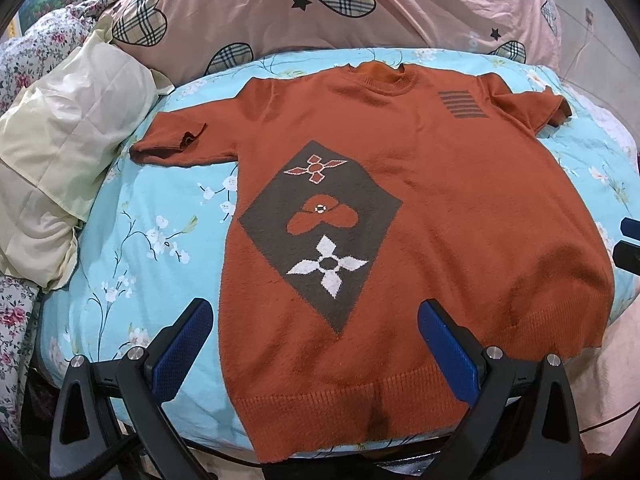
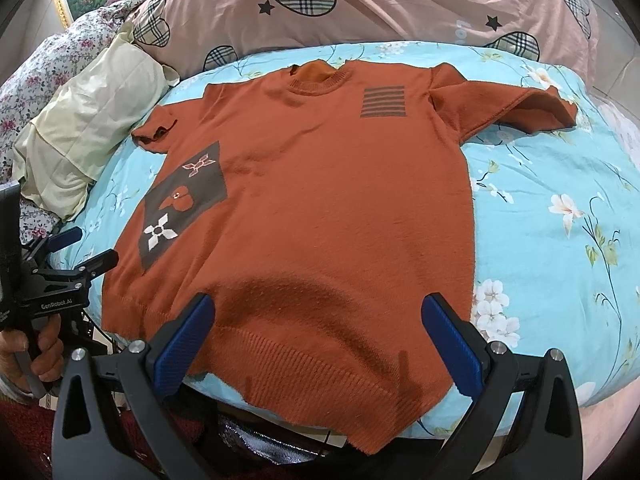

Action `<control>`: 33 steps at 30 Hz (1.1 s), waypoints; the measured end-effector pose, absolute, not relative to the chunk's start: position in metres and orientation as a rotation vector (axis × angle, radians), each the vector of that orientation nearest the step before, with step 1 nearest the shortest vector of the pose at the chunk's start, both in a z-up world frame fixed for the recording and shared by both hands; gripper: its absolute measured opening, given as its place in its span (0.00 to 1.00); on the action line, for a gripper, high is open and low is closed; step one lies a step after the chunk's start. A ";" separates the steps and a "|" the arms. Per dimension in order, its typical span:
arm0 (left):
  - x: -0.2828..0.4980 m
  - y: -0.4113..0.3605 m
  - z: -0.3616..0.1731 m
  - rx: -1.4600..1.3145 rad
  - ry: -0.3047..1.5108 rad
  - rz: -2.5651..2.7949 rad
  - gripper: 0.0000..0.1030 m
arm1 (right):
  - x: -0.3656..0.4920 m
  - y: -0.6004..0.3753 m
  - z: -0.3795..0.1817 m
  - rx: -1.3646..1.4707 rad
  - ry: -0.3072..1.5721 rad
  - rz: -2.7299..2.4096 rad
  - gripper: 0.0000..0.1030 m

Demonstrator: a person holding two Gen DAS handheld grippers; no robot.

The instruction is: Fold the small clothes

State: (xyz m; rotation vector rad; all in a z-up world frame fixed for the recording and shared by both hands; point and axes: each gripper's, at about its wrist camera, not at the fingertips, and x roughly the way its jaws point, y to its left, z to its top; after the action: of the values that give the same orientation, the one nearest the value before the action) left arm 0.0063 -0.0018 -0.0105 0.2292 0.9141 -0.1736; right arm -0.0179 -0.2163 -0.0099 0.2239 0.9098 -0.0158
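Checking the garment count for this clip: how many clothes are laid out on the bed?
1. A rust-orange short-sleeved sweater lies flat, front up, on the blue floral sheet, hem toward both open grippers. Others could be hidden among the bedding behind.

Orange sweater (image 1: 460,200) lies flat; left tool (image 1: 316,332) gapes above its hem.

A pink quilt (image 1: 400,12) and cream pillow (image 1: 68,120) border the blue floral sheet (image 1: 152,240).
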 end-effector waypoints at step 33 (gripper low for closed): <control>0.062 -0.042 -0.027 0.256 0.961 -0.185 0.99 | 0.032 -0.447 0.001 0.481 0.711 -0.286 0.86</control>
State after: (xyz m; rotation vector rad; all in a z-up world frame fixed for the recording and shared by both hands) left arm 0.0621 -0.0420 -0.0272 0.2556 0.9615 -0.1845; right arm 0.0323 -0.4465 0.0012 0.4806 0.7108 -0.2859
